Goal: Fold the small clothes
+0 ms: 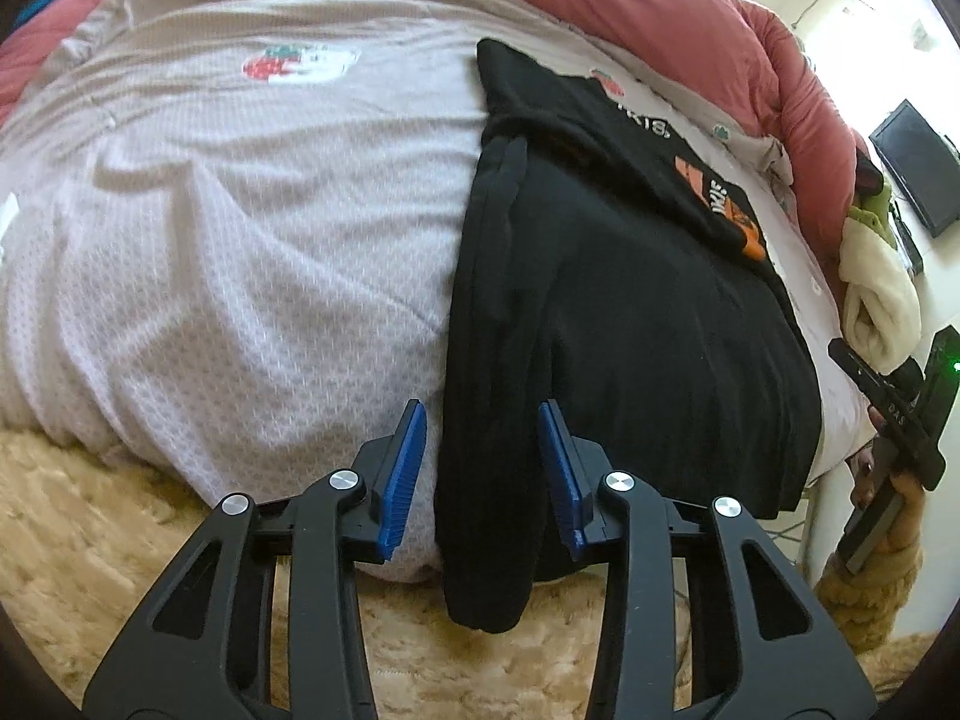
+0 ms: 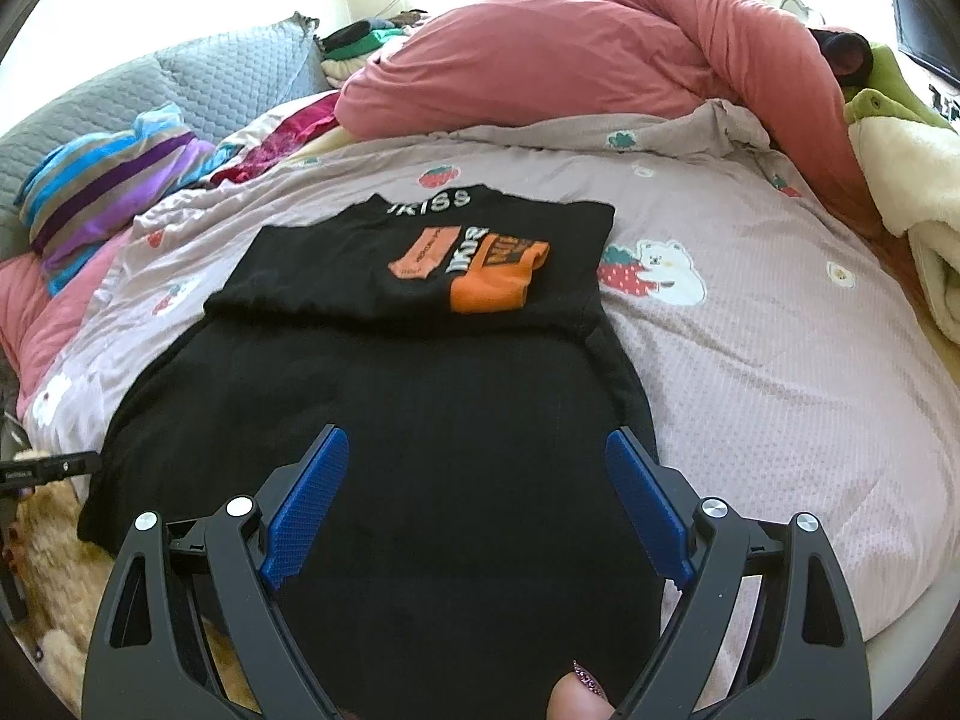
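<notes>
Clearly soft and limp, the black garment (image 2: 420,420) lies on the bed (image 2: 780,390), hem overhanging; grip its doubled edge. Left tongs (image 1: 483,468) straddle that edge unclenched; right tongs (image 2: 477,504) gape empty.

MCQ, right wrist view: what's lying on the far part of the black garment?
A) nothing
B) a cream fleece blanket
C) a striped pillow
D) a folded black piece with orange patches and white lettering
D: the folded black piece with orange patches lies on the far end of the black garment; the striped pillow and cream blanket lie off to the sides.
</notes>
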### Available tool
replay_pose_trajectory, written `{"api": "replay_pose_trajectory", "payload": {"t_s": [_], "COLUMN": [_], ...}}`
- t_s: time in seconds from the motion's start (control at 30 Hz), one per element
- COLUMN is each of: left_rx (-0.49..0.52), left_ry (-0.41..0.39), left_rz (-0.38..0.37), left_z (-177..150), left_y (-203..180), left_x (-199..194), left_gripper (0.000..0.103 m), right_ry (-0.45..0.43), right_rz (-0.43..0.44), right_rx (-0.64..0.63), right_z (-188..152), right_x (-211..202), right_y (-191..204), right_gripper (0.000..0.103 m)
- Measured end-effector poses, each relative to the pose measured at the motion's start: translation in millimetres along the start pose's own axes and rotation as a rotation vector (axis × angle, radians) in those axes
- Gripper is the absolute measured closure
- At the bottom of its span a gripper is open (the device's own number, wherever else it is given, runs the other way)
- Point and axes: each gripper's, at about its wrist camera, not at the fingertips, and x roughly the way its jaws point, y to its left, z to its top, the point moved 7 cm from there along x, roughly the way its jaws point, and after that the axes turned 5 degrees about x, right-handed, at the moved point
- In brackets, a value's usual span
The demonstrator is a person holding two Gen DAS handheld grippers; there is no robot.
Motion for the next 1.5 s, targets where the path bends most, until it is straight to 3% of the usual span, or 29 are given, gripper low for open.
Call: {"api": "replay_pose_trajectory", "payload": {"t_s": [0.43, 0.67, 0.73, 0.87, 1.1, 1.23, 1.33, 1.4, 1.5], "left_rx": [-0.005, -0.021, -0.024, -0.023, -0.008, -0.006, 0.003, 0.004, -0.008], "left_ry": [0.062, 0.056, 0.056, 0.058, 0.069, 0.076, 0.076, 0.075, 0.075], "left_rz": [-0.061, -0.077, -0.077, -0.076, -0.069, -0.067, -0.059, -0.050, -0.041], "left_z": [-14.4, -15.8, -15.8, -15.8, -21.4, -25.1, -26.9, -26.9, -25.5], "left_y": [-6.3, -3.8, -4.1, -4.3, -7.9, -8.2, -9.4, -9.6, -8.4], "left_x": [19.0, 19.2, 19.2, 18.9, 17.0, 16.3, 14.9, 14.9, 16.0], "left_gripper": [0.072, 0.073, 0.073, 0.073, 0.073, 0.073, 0.073, 0.078, 0.087], "right_ry": [0.102, 0.177, 0.205, 0.254, 0.308, 0.323, 0.318, 0.311, 0.281], "right_rz": [-0.039, -0.046, -0.023, 0.010, 0.014, 0.061, 0.086, 0.108, 0.140], "right_rx": [-0.007, 0.010, 0.028, 0.010, 0.010, 0.021, 0.034, 0.029, -0.003], "right_z": [-46.1, -77.1, -85.2, -97.8, -117.7, -130.3, -132.6, -128.9, -121.2], "right_x": [-12.9, -22.6, -23.6, -26.8, -22.7, -12.4, -12.7, -16.7, -28.1], "right_y": [-23.1, -44.6, -47.5, -44.5, -47.3, -49.6, -51.8, -51.0, -47.0], "right_gripper": [0.016, 0.018, 0.023, 0.045, 0.048, 0.053, 0.063, 0.088, 0.095]}}
